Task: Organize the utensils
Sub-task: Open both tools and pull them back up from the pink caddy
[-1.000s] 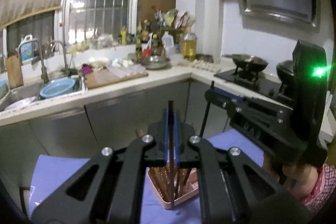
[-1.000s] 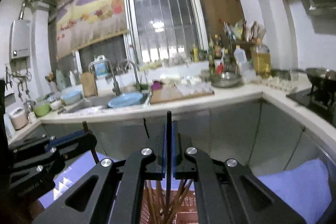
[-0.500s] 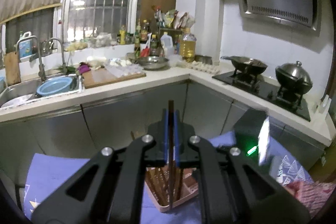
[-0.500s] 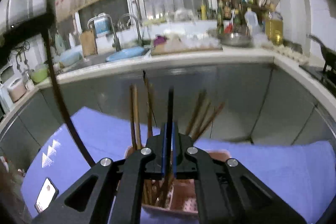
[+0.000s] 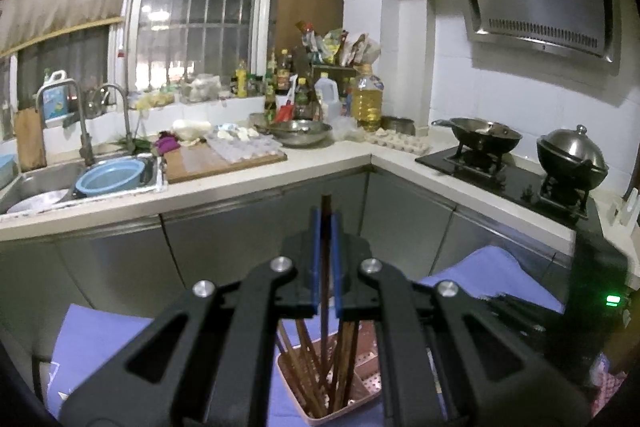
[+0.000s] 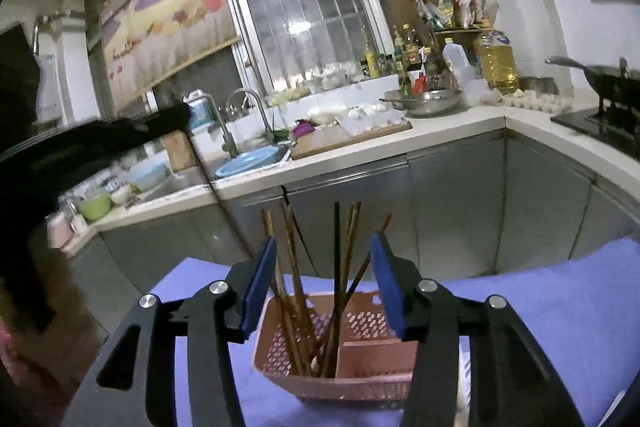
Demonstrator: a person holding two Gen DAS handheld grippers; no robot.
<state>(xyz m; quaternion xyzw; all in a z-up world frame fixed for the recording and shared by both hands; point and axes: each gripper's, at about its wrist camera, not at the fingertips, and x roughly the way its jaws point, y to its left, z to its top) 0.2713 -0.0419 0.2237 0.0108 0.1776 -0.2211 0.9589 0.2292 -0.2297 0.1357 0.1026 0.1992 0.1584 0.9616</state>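
In the left wrist view my left gripper (image 5: 325, 231) is shut on a dark chopstick (image 5: 326, 203) that stands upright between its blue pads. Below it sits a pink perforated basket (image 5: 362, 401) holding several chopsticks. In the right wrist view my right gripper (image 6: 324, 283) hangs just above the same basket (image 6: 360, 385), and its jaws are opening. A dark chopstick (image 6: 337, 239) stands in the basket between the pads, touched by neither. The left gripper (image 6: 100, 139) shows at the left with its chopstick (image 6: 212, 183) slanting down.
The basket rests on a blue cloth (image 6: 540, 307). Behind it runs an L-shaped counter with a sink (image 5: 48, 183), a cutting board (image 5: 216, 163), bottles and a stove with a wok (image 5: 486, 137) and a lidded pot (image 5: 572, 155). The right gripper's body with a green light (image 5: 612, 301) is at the right edge.
The right gripper came down over the basket and opened, letting go of its dark chopstick, which now stands in the basket. The left gripper still grips its chopstick.
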